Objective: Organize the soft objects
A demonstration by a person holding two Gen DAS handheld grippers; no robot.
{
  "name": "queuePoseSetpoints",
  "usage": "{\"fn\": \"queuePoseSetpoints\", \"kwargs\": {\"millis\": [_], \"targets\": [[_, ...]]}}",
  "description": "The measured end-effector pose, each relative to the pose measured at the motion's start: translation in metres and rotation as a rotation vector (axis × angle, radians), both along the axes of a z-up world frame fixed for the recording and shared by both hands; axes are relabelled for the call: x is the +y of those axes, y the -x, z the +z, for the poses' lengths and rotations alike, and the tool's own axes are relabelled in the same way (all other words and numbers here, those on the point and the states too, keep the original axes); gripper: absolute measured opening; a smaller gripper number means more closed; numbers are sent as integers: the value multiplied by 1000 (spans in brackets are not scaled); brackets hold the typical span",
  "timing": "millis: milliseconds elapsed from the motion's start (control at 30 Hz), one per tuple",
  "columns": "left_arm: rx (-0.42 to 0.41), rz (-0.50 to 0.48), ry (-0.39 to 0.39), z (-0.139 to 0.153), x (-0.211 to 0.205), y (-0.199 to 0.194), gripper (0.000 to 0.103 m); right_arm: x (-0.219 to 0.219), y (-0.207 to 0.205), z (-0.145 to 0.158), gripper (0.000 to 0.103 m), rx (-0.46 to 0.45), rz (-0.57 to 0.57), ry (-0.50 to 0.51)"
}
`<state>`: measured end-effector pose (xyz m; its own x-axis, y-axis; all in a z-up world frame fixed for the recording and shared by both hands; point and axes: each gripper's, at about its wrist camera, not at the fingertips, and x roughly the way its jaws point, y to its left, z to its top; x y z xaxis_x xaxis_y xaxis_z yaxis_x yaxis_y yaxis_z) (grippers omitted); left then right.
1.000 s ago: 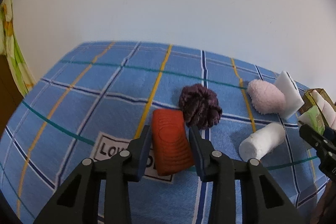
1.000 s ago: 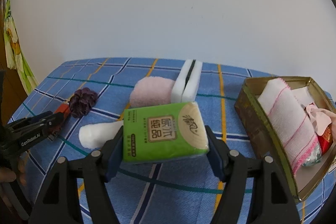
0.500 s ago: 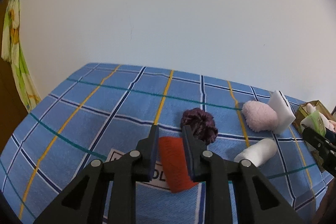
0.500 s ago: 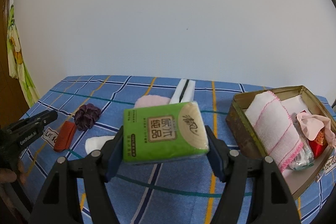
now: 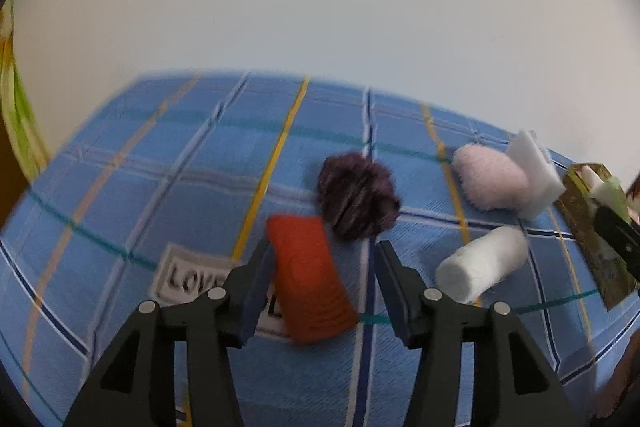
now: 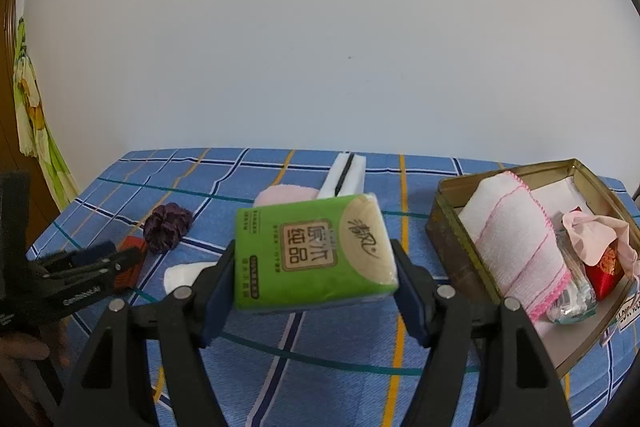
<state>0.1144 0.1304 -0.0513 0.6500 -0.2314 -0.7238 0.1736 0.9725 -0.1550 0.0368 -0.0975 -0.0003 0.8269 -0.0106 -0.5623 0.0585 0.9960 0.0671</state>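
The right gripper (image 6: 314,267) is gripping the green tissue pack (image 6: 314,255); the left gripper (image 5: 322,267), jaws spread, is apparently releasing the orange ribbed pad (image 5: 310,277); the gold rectangular tin (image 6: 444,223) is partly filled.

On the table (image 6: 400,407) there is one green tissue pack (image 6: 314,255), one red sponge (image 5: 310,283), one dark purple scrunchie (image 5: 356,201), one pink fluffy pad (image 5: 490,183), one white roll (image 5: 482,263) and two white foam blocks (image 6: 345,175) standing together. One metal tin (image 6: 448,223) holds one rolled white towel (image 6: 516,247), one pink pouch (image 6: 596,237) and one red item (image 6: 606,273). Two tools are present: one left tool (image 5: 322,269), one right tool (image 6: 314,287).
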Motion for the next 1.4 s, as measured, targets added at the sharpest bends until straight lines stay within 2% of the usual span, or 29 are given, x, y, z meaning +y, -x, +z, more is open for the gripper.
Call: {"fn": "queuePoseSetpoints", "kwargs": {"millis": [33, 100, 233, 300, 400, 500, 667, 933, 1067, 1167, 1400], "targets": [[32, 31, 9, -4, 5, -3, 54, 0, 0, 0, 71, 0, 0, -2], [43, 38, 39, -7, 10, -5, 55, -1, 0, 0, 71, 4, 3, -8], [39, 36, -38, -13, -2, -6, 55, -1, -1, 0, 71, 15, 9, -14], [36, 21, -25, -14, -2, -6, 39, 0, 0, 1, 71, 12, 9, -16], [37, 26, 14, -15, 8, -8, 39, 0, 2, 4, 71, 2, 11, -24], [26, 53, 17, -12, 10, -7, 39, -1, 6, 7, 71, -18, 11, -24], [-48, 79, 48, 0, 9, 4, 38, -5, 9, 11, 71, -34, 14, -46], [-208, 111, -26, 31, -15, 31, 39, -7, 16, 17, 71, -73, 8, -42], [-265, 103, 0, 43, -23, 45, 39, -8, 21, 20, 71, -92, 17, -48], [-291, 87, 24, 49, -31, 54, 39, -10, 24, 22, 71, -105, 19, -51], [-309, 63, 14, 53, -50, 65, 39, -17, 35, 30, 71, -154, 16, -35]]}}
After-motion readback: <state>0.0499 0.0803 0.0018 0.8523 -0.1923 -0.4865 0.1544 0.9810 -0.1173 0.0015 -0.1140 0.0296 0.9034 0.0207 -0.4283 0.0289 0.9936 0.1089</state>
